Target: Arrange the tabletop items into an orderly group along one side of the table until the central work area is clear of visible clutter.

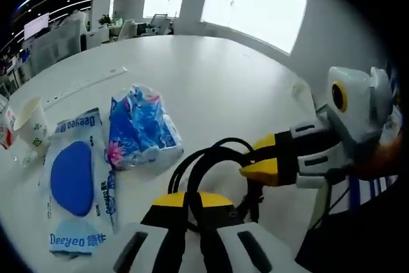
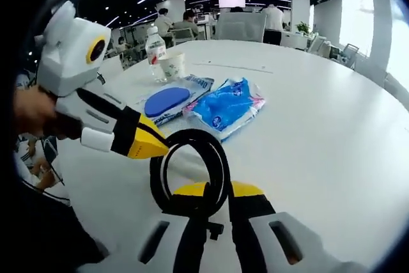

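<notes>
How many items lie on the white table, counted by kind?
Blue patterned tissue pack: 1
Deeyeo wipes pack: 1
Paper cup: 1
Water bottle: 1
Coiled black cable: 1
Total: 5

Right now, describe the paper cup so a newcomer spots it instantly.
On the big white round table, a row of items runs from the black cable coil outward: blue tissue pack, wipes pack, then the paper cup. It's the only upright open container, beside a clear bottle.
</notes>
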The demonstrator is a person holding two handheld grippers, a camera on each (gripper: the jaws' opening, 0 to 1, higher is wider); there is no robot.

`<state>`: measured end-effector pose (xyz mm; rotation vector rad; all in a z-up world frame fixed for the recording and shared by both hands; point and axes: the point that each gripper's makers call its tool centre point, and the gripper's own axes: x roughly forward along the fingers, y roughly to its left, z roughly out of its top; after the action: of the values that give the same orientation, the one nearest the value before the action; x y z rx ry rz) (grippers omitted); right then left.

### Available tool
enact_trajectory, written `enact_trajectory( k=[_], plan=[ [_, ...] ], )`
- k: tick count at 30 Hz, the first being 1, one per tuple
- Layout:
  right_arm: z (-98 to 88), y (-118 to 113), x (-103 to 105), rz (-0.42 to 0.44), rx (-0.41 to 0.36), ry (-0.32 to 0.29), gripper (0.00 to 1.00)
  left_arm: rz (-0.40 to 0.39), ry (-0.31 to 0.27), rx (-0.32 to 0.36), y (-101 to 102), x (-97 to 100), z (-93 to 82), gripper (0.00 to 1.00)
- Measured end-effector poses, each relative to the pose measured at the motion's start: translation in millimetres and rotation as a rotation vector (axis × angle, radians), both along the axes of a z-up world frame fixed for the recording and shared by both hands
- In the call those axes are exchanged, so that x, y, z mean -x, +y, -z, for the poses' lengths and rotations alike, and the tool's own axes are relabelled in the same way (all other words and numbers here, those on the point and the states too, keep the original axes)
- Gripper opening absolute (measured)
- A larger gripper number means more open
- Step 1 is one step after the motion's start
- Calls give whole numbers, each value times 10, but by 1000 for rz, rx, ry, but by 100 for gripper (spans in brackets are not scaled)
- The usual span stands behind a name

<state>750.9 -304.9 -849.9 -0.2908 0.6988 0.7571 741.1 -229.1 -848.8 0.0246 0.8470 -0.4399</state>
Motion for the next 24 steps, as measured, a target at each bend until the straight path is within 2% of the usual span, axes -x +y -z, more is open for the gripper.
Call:
enact_trajectory(
  k=[5, 10, 13, 17, 19, 24],
  plan=[
    [81, -13, -24, -6, 27, -8, 9, 0, 23, 0, -16, -46, 76, 3],
    [126, -4, -39, -76, 89, -56, 11, 23, 26, -7, -5, -53, 121, 5],
    [116, -4, -35, -132, 126, -87, 11, 34, 5, -30, 19, -73, 110, 4],
    [82, -47, -42, -118, 94, -65, 17, 49, -6, -30, 36, -68, 108, 5],
    [54, -82, -48, -115, 85, -69, 21, 42, -21, -31, 71, -74, 93, 6],
    [-28, -169, -73, -109, 66, -92, 24, 24, -48, -8, 98, -71, 34, 14]
  ],
)
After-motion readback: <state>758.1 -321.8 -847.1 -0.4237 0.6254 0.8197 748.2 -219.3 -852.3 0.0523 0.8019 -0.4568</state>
